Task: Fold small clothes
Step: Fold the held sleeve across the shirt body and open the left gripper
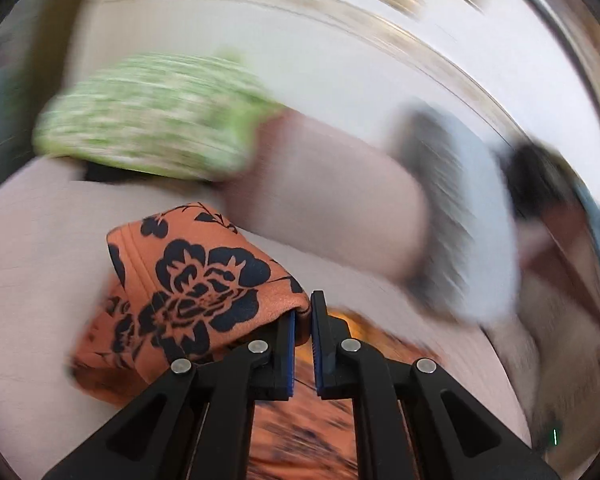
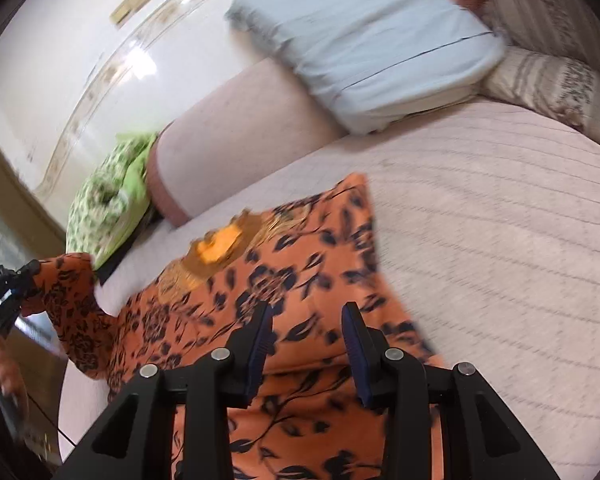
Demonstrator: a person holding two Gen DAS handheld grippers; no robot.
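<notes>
You are working on a pale pink quilted bed cover (image 2: 500, 240), with a white wall behind it, a light blue pillow (image 2: 360, 40) and a green patterned cloth (image 2: 108, 196) resting against the padded side rail along the far edge. The orange floral garment (image 2: 292, 280) lies across the near part of the cover, one end lifted off it. Your left gripper (image 1: 303, 320) has its jaws nearly together with a fold of that raised end pinched between them, close to the very edge of the cloth. Your right gripper (image 2: 306, 340) hangs over the flat part with its jaws spread wide, holding nothing. The risk I see is that thin bite: it looks shallow, and the left view is heavily blurred, which suggests a quick swing, so the fabric could slip free. With nothing pinning the flat portion, a pull could also drag the whole piece toward the left edge and bunch it instead of creasing it cleanly.
</notes>
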